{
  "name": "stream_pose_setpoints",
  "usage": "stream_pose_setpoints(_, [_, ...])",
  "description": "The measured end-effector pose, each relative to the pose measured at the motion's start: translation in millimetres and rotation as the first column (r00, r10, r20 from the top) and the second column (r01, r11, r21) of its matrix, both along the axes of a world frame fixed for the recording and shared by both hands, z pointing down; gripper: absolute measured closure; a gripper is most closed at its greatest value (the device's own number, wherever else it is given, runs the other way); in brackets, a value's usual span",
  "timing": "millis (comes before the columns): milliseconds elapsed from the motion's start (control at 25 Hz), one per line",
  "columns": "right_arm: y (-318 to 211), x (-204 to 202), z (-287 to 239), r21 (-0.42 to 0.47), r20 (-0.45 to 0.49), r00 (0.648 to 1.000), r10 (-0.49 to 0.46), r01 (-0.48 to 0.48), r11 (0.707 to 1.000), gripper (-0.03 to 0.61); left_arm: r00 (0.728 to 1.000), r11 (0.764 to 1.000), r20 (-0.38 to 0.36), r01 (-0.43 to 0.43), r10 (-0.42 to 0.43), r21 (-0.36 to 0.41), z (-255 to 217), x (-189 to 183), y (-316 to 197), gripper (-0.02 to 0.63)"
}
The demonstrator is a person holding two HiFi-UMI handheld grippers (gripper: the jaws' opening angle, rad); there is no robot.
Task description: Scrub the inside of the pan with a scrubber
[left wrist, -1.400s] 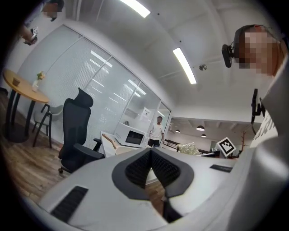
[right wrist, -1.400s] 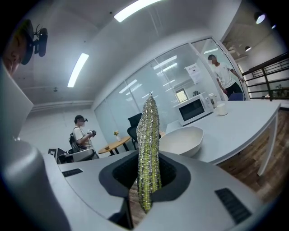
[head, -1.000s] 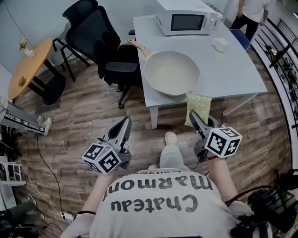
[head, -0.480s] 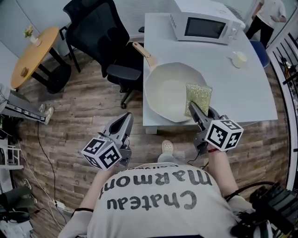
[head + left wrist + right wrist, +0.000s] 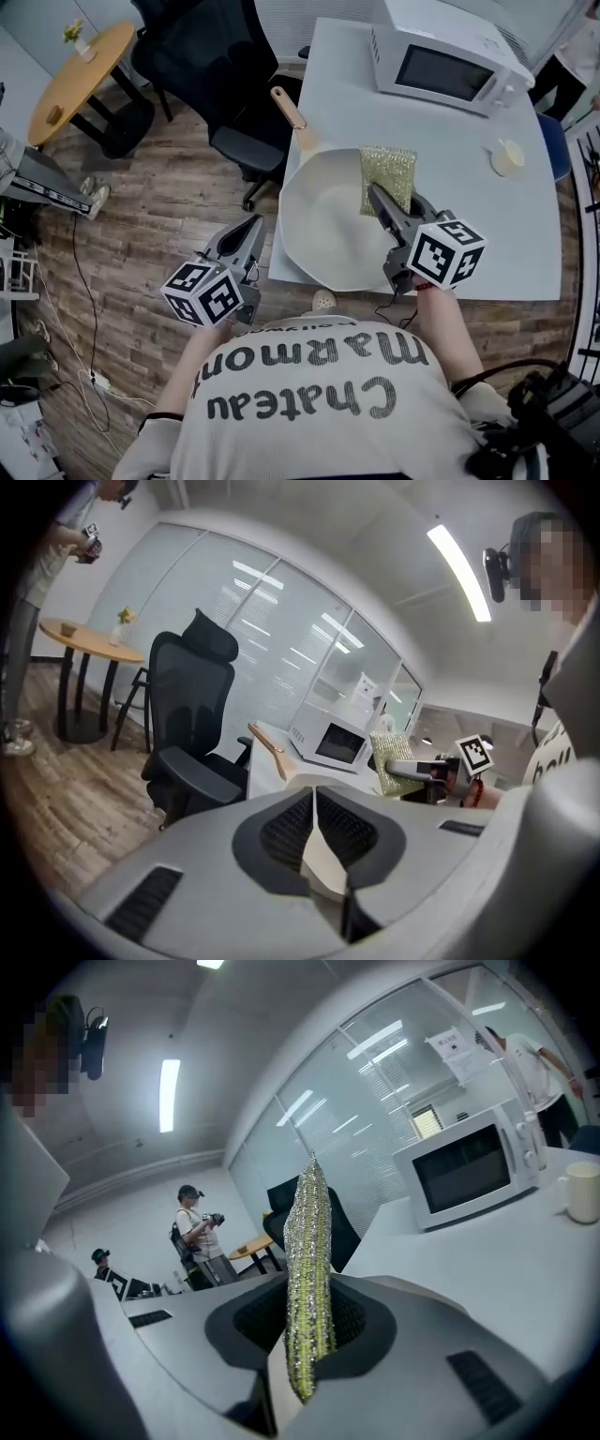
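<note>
A cream pan (image 5: 328,225) with a wooden handle (image 5: 289,108) sits on the white table (image 5: 469,234) at its near left corner. My right gripper (image 5: 377,194) is shut on a yellow-green glittery scrubber (image 5: 388,174), which is over the pan's far right rim. In the right gripper view the scrubber (image 5: 309,1260) stands edge-on between the pads. My left gripper (image 5: 246,234) hangs over the floor, just left of the pan. Its jaws (image 5: 314,794) are only a crack apart and opening, with nothing between them. From the left gripper view the scrubber (image 5: 394,761) and pan handle (image 5: 267,747) lie ahead.
A white microwave (image 5: 450,66) stands at the table's far side, with a small cup (image 5: 506,157) to its right. A black office chair (image 5: 225,75) is close to the table's left edge, beyond it a round wooden table (image 5: 80,80). People stand in the background (image 5: 197,1232).
The person has stepped up to the table. My right gripper carried the scrubber from below the table's front edge to over the pan. My left gripper stayed low at the left.
</note>
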State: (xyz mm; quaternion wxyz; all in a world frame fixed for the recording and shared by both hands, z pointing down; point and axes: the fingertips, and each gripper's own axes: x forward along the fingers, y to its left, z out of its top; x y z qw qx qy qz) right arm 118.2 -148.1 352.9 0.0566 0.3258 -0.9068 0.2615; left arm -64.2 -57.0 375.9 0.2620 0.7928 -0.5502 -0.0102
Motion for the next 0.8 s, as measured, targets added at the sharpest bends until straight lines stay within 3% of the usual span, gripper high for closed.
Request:
stream_pose_setpoints(80, [-10,-14,4,0.01,-0.014,0.998,-0.062,0.062,0.998,0.52,1.0,0.998,-0.018,0.0,-0.001,-0.059,16,3,-9,0.584])
stream_pose_setpoints(200, [-20,-39,11,0.015,-0.029,0.989,-0.145,0.145,0.989,0.52,0.999,0.988,-0.035,0.014,-0.02,-0.154,38,4,-18,0.438])
stream_pose_setpoints(240, [-22,-48,13,0.014,-0.032,0.985,-0.171,0.171,0.985,0.52,0.999,0.983,-0.034,0.019,-0.026,-0.18,44,5,-21,0.43])
stream_pose_setpoints(440, [-23,-87,37,-0.001,-0.063,0.951,-0.303,0.304,0.953,0.52,1.0,0.958,0.0,-0.016,0.017,-0.288,74,18,-39,0.428])
stream_pose_setpoints(800, [6,-136,89,0.012,-0.264,0.833,-0.485,0.506,0.862,0.52,0.999,0.921,0.004,-0.043,0.048,-0.387,103,29,-42,0.426])
